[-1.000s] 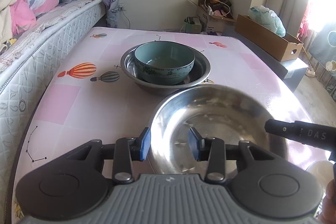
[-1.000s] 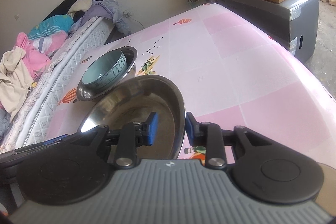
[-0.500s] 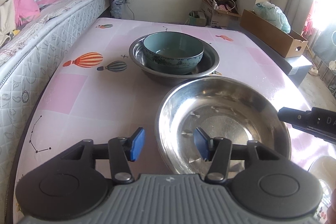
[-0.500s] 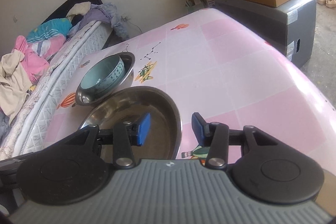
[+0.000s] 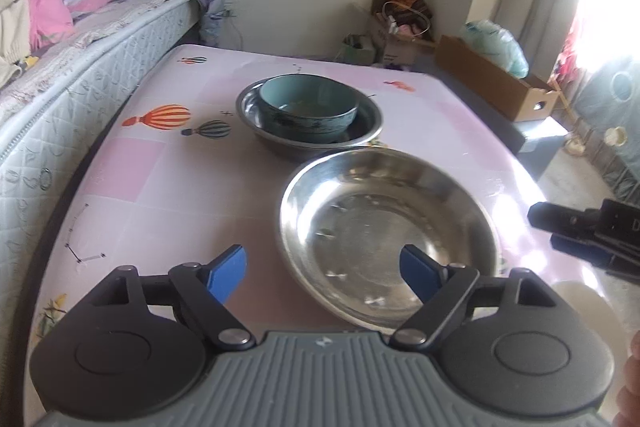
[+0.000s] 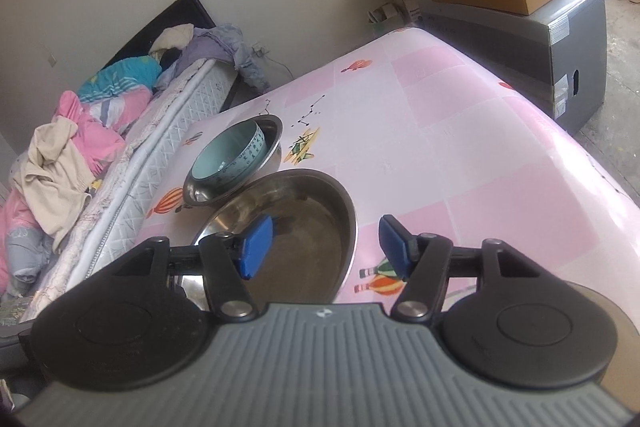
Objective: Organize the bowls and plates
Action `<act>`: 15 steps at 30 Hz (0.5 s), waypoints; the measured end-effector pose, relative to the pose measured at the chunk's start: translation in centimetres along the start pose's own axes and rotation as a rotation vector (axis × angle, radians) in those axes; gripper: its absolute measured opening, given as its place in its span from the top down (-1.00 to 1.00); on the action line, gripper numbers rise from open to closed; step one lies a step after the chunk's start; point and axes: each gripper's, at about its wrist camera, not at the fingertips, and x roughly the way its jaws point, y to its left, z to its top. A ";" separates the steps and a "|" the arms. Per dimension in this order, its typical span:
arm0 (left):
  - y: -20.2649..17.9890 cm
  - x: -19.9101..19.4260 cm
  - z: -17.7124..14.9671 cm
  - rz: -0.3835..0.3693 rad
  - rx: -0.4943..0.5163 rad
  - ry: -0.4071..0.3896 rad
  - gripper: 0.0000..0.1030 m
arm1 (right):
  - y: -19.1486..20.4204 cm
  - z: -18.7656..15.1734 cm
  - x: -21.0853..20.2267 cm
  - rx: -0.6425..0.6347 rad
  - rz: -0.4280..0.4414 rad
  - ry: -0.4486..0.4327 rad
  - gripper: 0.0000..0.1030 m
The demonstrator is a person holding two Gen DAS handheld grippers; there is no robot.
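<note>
On pink tablecloth point(image 5: 168, 195): empty steel basin point(image 5: 388, 231) just in front of second steel basin point(image 5: 308, 123) holding teal bowl point(image 5: 308, 105). Left gripper point(image 5: 322, 269) fingers wide apart, straddling empty basin's near-left rim, gripping nothing. Right gripper point(image 6: 326, 241) likewise spread across its right rim, empty.

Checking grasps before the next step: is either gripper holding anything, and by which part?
Nothing is held. The left gripper and right gripper are both open around the rim of the large stainless steel bowl, which rests on the table.
</note>
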 end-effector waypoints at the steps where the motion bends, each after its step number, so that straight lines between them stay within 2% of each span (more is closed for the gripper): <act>1: 0.0 -0.2 -0.2 -0.019 -0.007 0.004 -0.66 | -0.3 -0.1 -0.6 0.011 0.001 0.002 -0.15; 10: -1.6 -2.0 -2.2 -0.097 0.002 0.036 -0.66 | -3.7 -2.1 -6.8 0.075 0.019 -0.018 -0.15; 15: -2.6 -2.7 -3.6 -0.097 0.043 0.054 -0.66 | -6.5 -3.6 -10.2 0.124 0.010 -0.034 -0.15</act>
